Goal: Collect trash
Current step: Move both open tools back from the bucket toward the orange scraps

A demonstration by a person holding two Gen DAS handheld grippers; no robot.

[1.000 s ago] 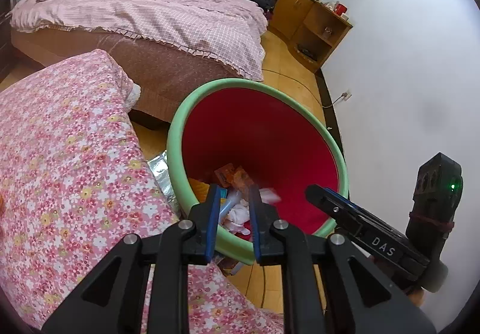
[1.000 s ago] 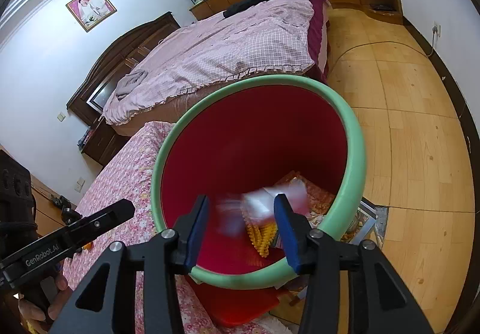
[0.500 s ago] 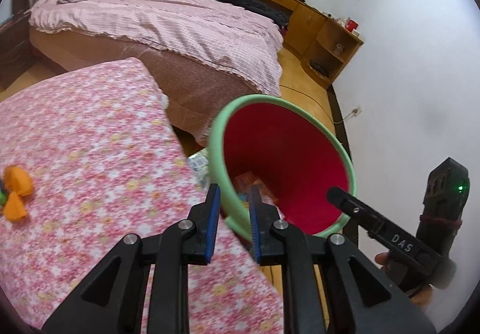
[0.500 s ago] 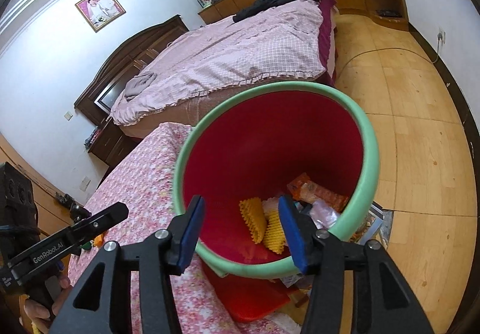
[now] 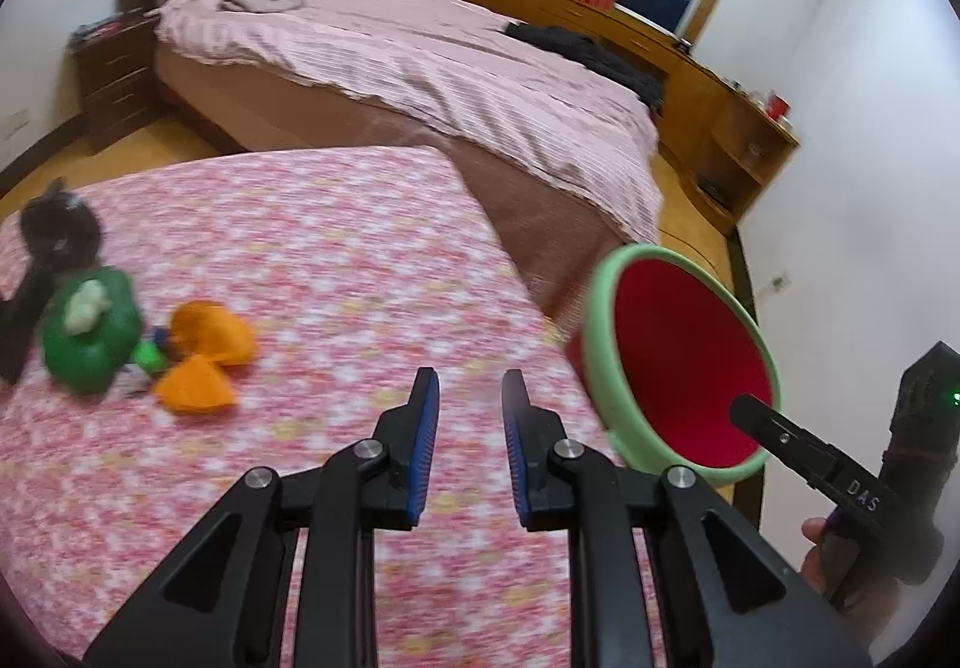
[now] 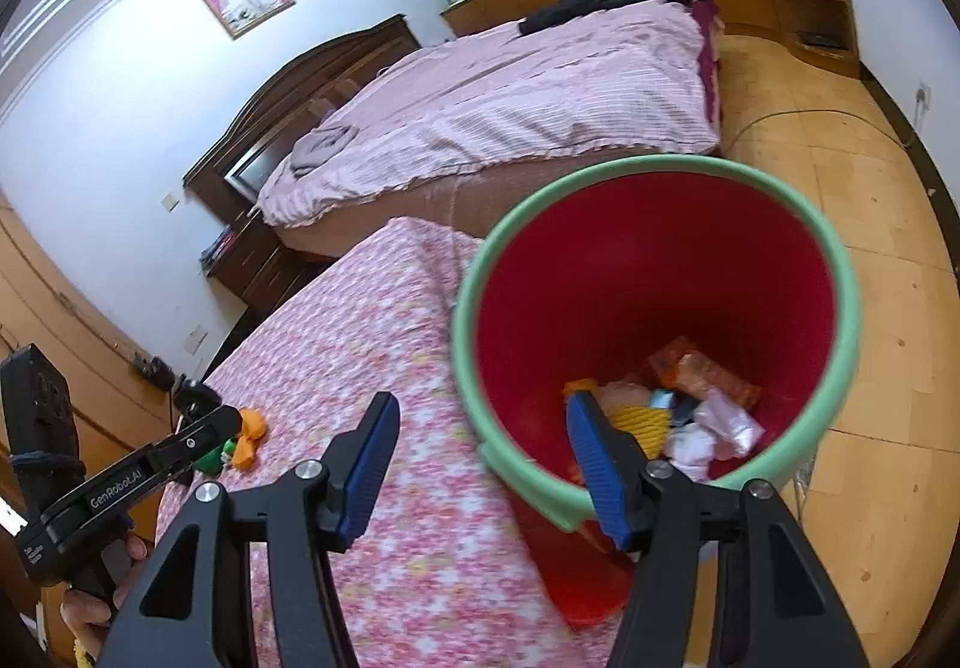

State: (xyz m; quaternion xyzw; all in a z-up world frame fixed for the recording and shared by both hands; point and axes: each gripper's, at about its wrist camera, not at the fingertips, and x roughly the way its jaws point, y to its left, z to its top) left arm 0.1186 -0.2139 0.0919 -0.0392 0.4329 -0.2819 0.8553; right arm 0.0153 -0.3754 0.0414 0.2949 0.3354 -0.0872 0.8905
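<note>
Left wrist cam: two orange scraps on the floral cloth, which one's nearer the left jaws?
The lower, wedge-shaped orange scrap. It lies closer to the open left gripper than the rounder orange scrap, which sits farther back, beside the green trash.

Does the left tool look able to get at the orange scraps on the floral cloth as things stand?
Probably yes. The left tool is open and empty over the floral cloth, and bare cloth lies between it and the orange scraps. The green item sits beyond them.

Both tongs (image 5: 469, 398) (image 6: 480, 428) parted, empty
</note>
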